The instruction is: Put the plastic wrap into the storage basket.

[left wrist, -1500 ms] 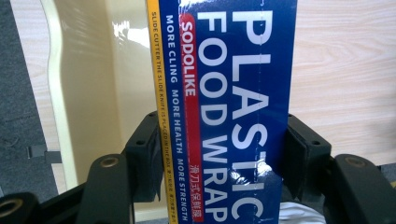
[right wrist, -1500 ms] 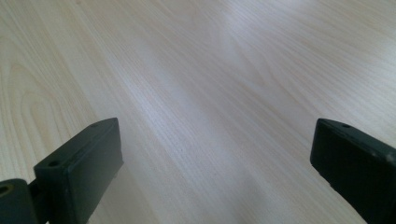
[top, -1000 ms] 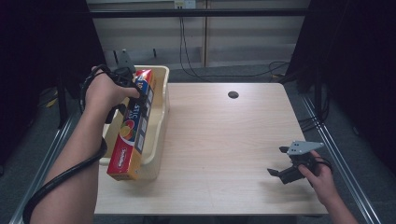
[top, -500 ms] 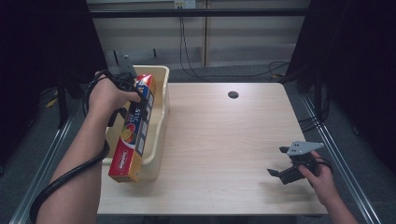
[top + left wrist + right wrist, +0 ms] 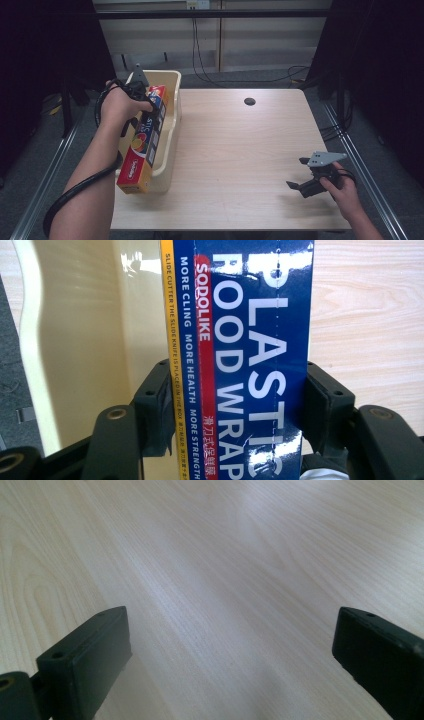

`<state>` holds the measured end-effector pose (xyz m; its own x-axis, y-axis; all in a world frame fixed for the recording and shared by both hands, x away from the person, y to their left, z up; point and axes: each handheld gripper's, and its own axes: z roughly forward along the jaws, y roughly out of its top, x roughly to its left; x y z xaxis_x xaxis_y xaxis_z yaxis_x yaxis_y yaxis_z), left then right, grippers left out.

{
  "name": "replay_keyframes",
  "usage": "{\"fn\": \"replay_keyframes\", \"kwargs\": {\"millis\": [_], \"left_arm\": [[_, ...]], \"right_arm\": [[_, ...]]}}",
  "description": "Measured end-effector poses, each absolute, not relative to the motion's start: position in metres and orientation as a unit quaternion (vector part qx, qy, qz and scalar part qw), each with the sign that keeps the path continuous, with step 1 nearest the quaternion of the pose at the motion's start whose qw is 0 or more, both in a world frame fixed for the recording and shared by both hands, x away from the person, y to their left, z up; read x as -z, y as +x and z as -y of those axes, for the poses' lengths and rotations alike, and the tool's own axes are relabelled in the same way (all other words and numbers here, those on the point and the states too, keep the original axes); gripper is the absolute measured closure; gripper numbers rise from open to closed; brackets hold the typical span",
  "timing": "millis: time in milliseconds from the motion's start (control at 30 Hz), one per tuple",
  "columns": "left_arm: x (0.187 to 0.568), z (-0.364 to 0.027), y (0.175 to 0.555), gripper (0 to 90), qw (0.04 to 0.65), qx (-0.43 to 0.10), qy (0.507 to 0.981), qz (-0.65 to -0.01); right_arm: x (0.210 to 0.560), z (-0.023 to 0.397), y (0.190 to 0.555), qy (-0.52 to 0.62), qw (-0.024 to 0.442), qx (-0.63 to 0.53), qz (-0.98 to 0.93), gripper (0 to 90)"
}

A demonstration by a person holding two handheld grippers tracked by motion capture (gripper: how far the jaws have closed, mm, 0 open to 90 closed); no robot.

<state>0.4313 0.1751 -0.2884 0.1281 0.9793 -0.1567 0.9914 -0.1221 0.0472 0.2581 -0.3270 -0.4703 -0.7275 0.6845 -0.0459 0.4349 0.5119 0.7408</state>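
**Wrap box part-way into bin, not yet let go**

Left gripper (image 5: 235, 405) is clamped across the plastic wrap box (image 5: 144, 141), one jaw on each long side, pads pressing. The box lies tilted along the cream bin (image 5: 172, 125) at the table's left edge: far end up by the hand, near end poking past the bin's near rim and over the table (image 5: 240, 150) edge. Judgement: the carry is done, placement is mid-way; left to do is to seat the box in the bin and let go.

Right gripper (image 5: 310, 182) sits near the table's right front corner, jaws wide apart, nothing between them, only bare wood under them.

Room: the box looks longer than the bin, so its near end may stay on the rim. The bin wall hugs the box's left side; tight for the jaw there. The table's middle is free; a small dark hole (image 5: 249, 101) lies far back. The right hand is well apart, no clash.
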Motion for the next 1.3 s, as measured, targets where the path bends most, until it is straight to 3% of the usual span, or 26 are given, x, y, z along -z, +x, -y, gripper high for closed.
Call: {"fn": "replay_keyframes", "kwargs": {"millis": [1300], "left_arm": [[0.314, -0.17, 0.44, 40.3, 0.069, 0.047, 0.739, -0.669]], "right_arm": [[0.47, 0.328, 0.258, 0.329, 0.171, -0.368, -0.853, 2.0]]}}
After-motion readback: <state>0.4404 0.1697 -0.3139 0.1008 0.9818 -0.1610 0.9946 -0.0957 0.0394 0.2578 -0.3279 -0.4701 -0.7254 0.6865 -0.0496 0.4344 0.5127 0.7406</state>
